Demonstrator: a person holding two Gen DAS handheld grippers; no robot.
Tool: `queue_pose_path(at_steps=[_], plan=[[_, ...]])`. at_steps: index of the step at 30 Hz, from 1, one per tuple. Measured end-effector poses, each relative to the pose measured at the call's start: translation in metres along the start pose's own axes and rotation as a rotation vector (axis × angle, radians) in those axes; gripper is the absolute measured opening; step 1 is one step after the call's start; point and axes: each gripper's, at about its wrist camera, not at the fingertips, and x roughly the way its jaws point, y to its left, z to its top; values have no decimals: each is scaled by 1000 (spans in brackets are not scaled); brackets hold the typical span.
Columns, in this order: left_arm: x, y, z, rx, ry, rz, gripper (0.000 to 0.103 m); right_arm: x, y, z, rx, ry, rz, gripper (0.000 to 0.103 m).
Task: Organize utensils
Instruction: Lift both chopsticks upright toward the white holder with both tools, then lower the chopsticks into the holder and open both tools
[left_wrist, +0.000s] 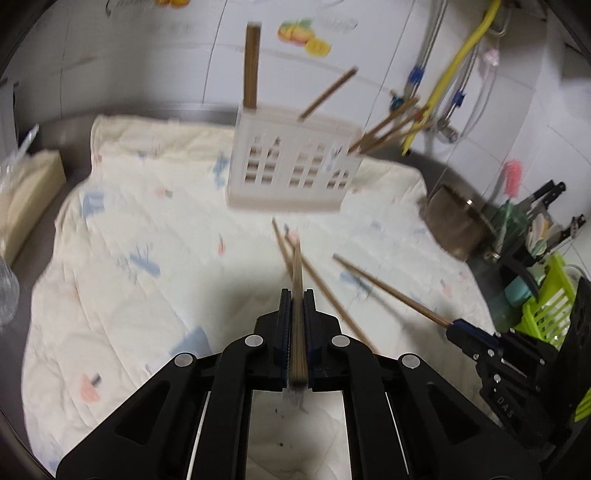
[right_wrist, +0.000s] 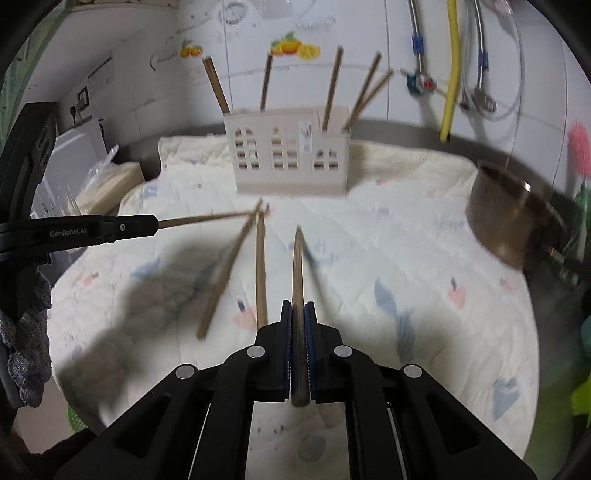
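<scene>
A white utensil holder (left_wrist: 295, 162) (right_wrist: 291, 155) with window cut-outs stands on a cream quilted cloth (left_wrist: 147, 240) and holds several wooden chopsticks. My left gripper (left_wrist: 297, 295) is shut on a wooden chopstick (left_wrist: 297, 266) that points toward the holder, held above the cloth. My right gripper (right_wrist: 298, 306) is shut on another wooden chopstick (right_wrist: 297, 266). It also shows at the right of the left wrist view (left_wrist: 458, 326). Two loose chopsticks (right_wrist: 225, 269) (right_wrist: 260, 266) lie on the cloth between the grippers. The left gripper shows at the left of the right wrist view (right_wrist: 147, 225).
A metal pot (right_wrist: 513, 218) sits at the cloth's right edge. A green rack (left_wrist: 546, 310) with knives stands at the far right. A tissue pack (left_wrist: 26, 192) lies left. Hoses (left_wrist: 461, 59) hang on the tiled wall behind.
</scene>
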Motion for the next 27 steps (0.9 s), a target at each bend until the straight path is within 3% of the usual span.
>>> queue_pose_path(at_steps=[13,20,27], plan=[[-22,-4,55,100,-61,-45,5,-14,11,86,-90,-97,-3,7],[-21,-4,91,123,-63,-63,5,-13,4,141,-103,-81,23,7],[-45,-9,133,162,-148,-56,5,-26,-7,199,-124,-83,21,7]])
